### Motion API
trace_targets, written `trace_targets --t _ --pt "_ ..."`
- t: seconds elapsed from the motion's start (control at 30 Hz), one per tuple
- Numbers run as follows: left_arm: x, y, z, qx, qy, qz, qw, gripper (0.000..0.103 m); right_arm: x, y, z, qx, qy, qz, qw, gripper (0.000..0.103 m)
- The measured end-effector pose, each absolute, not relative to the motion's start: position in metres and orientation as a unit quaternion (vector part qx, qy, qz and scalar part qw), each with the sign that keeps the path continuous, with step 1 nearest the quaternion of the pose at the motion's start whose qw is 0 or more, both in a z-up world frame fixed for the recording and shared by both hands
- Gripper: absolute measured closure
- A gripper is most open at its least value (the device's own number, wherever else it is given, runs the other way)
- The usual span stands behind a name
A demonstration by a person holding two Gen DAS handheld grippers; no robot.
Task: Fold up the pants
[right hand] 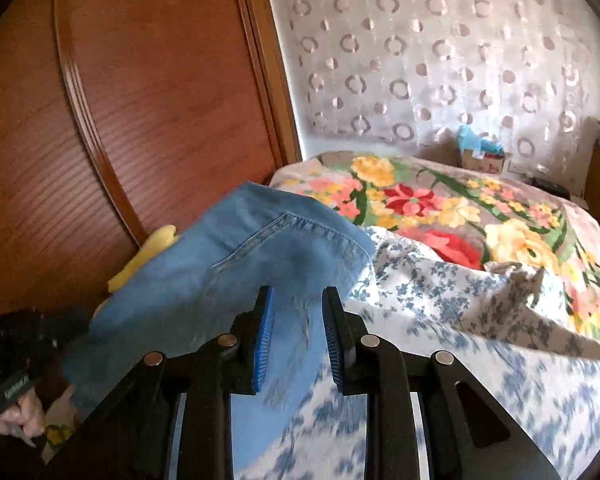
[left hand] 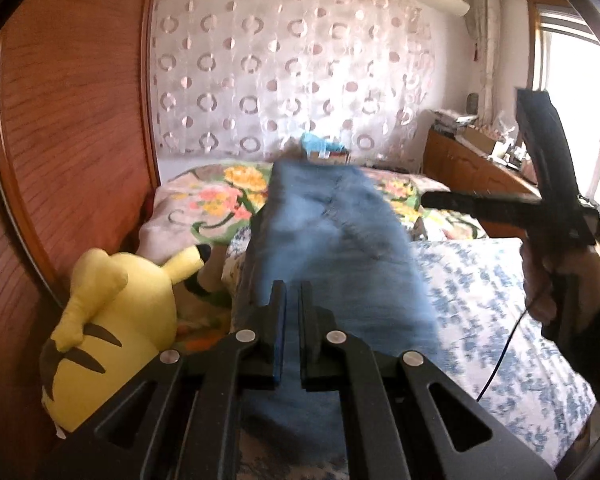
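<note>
While the bed point(right hand: 500, 360) w/ its blue-floral sheet carries them, the jeans point(left hand: 324, 240) lie lengthwise beside a yellow plush toy point(left hand: 112, 320). Left tongs point(left hand: 293, 300) are clamped together on the denim's near edge (blurred). Right tongs point(right hand: 298, 312) stand slightly apart, nothing pinched, over the jeans' right edge.
</note>
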State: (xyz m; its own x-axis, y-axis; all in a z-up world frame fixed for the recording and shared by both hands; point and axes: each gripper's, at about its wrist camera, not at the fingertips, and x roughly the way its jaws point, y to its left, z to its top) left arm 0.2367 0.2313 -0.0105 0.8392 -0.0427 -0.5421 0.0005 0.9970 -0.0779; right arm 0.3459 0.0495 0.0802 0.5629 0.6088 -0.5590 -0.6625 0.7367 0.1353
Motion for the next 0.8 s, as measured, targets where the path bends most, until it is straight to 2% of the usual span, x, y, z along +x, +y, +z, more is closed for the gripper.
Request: trace_targets --t 0.27,0.6,0.8 --pt "0.197 0.187 0.024 -0.013 0.252 -0.021 0.967 0.098 0.276 -0.014 0.08 -0.049 0.259 0.354 0.897 0.078" --pt "0.169 0.131 0.04 0.002 0.242 -0.052 0.969 0.097 0.208 -0.083 0.084 -0.042 0.225 0.322 0.919 0.078" --pt "0.155 0.096 0.043 0.012 0.24 -0.078 0.967 0.079 0.177 -0.116 0.082 -0.034 0.222 0.3 0.927 0.078"
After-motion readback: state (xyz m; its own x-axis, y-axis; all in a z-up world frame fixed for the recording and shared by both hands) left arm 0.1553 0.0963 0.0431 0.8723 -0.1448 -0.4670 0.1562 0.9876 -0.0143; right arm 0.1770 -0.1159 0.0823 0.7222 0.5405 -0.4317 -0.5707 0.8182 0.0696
